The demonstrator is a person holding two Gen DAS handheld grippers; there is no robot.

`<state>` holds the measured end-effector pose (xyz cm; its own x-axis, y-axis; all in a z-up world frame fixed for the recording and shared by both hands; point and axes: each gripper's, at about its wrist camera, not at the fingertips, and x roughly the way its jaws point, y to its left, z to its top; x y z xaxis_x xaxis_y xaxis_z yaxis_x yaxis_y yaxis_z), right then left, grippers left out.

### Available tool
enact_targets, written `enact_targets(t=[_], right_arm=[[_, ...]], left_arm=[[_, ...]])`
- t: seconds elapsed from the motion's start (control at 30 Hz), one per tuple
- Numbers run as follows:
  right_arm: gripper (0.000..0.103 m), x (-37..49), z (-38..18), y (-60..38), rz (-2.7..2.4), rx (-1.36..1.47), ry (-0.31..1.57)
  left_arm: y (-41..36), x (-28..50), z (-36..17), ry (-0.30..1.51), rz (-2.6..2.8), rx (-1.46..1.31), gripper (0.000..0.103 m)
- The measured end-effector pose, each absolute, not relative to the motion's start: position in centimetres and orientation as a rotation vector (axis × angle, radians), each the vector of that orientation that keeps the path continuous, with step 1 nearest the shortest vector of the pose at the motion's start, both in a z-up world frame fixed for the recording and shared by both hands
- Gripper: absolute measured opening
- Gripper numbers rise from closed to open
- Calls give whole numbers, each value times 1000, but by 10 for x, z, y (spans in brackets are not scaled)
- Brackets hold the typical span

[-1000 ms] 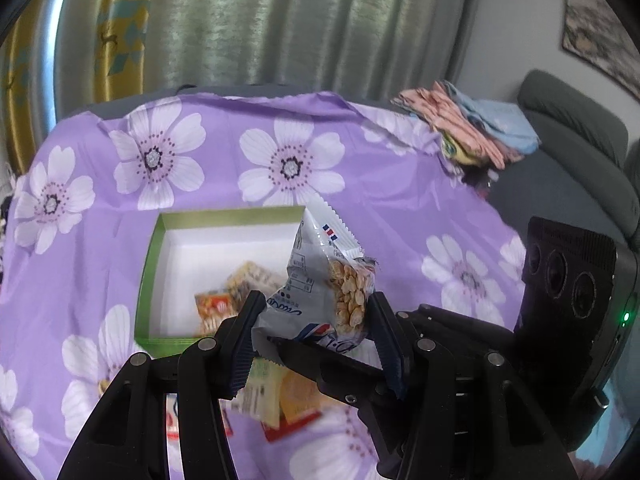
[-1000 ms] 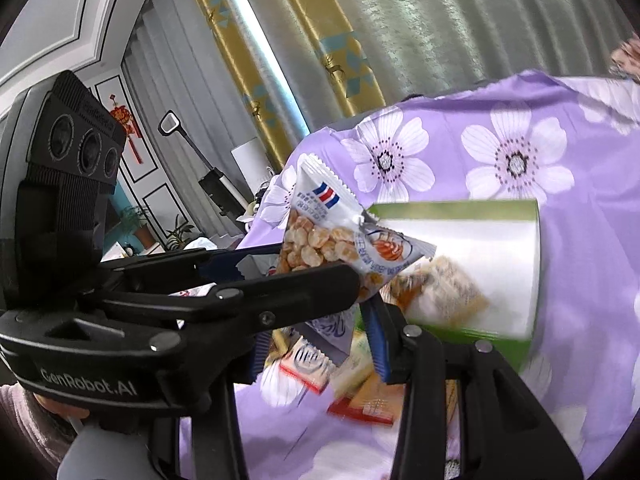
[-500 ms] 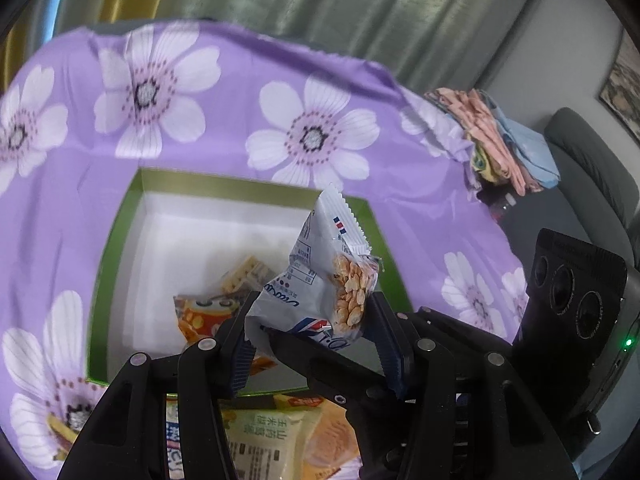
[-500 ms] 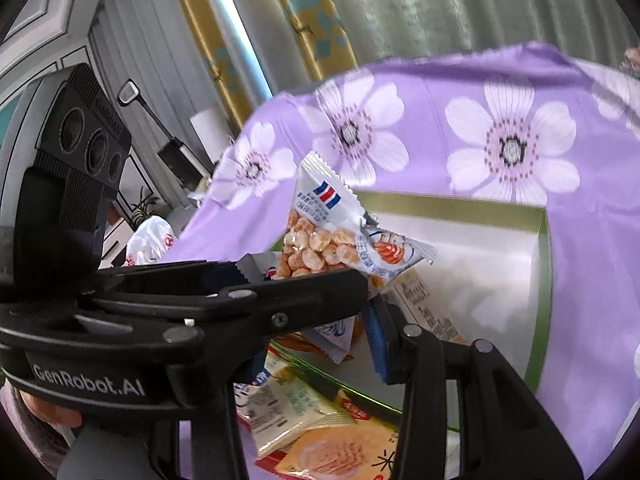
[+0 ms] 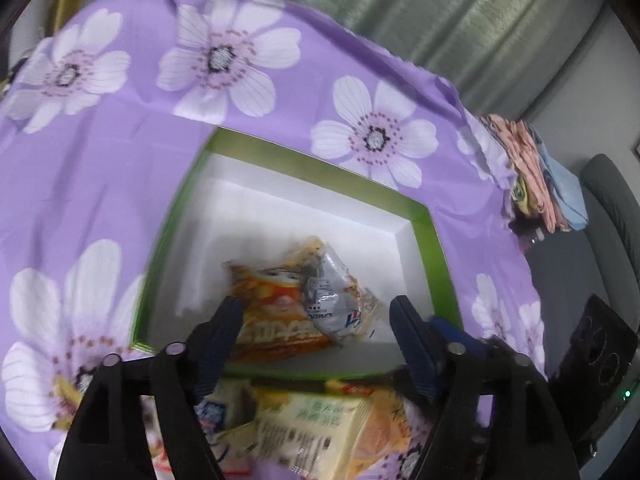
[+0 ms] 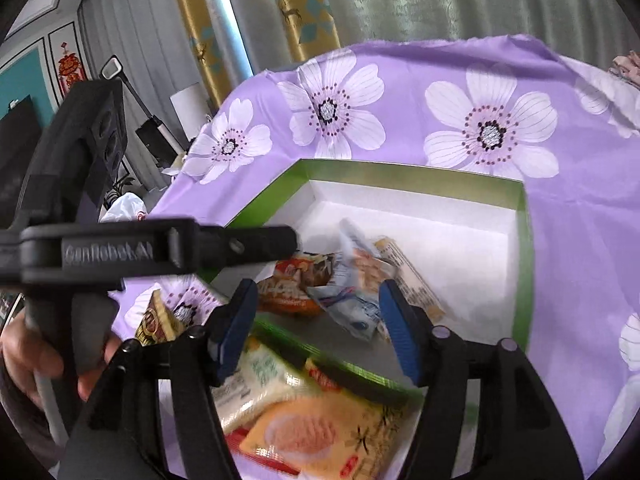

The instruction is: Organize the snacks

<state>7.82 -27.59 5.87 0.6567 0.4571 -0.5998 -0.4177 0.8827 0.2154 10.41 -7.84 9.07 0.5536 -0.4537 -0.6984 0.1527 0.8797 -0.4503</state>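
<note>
A green box (image 5: pixel 288 160) with a white inside lies on the purple flowered cloth; it also shows in the right wrist view (image 6: pixel 526 248). The silver peanut packet (image 5: pixel 336 308) lies loose in it on an orange packet (image 5: pixel 272 320) and shows in the right wrist view (image 6: pixel 352 304). My left gripper (image 5: pixel 316 336) is open and empty above the box's near edge. My right gripper (image 6: pixel 316 320) is open and empty beside it. The left gripper's body (image 6: pixel 160 248) crosses the right wrist view.
Loose snack packets (image 5: pixel 320 428) lie on the cloth in front of the box, also in the right wrist view (image 6: pixel 320 432). Folded clothes (image 5: pixel 532 176) sit at the cloth's far right, next to a grey sofa (image 5: pixel 612 216).
Both grippers carried the peanut packet over the box, then opened. The packet dropped into the box onto the other snacks.
</note>
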Motion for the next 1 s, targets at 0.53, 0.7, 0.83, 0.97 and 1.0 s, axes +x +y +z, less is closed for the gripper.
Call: enact_targets(t=[0.53, 0.7, 0.83, 0.97, 1.0], right_arm=[[68, -9, 48, -309, 457, 168, 771], [68, -28, 44, -311, 454, 191, 791], [68, -40, 42, -313, 439, 193, 801], [68, -45, 37, -319, 417, 199, 813], [68, -46, 35, -320, 410, 199, 817]], left_arm=[[-19, -8, 86, 914, -224, -379, 77], [-22, -27, 90, 902, -241, -348, 77], [-28, -39, 88, 906, -260, -334, 77], [-34, -47, 82, 914, -275, -300, 77], [-34, -48, 80, 919, -280, -300, 77]])
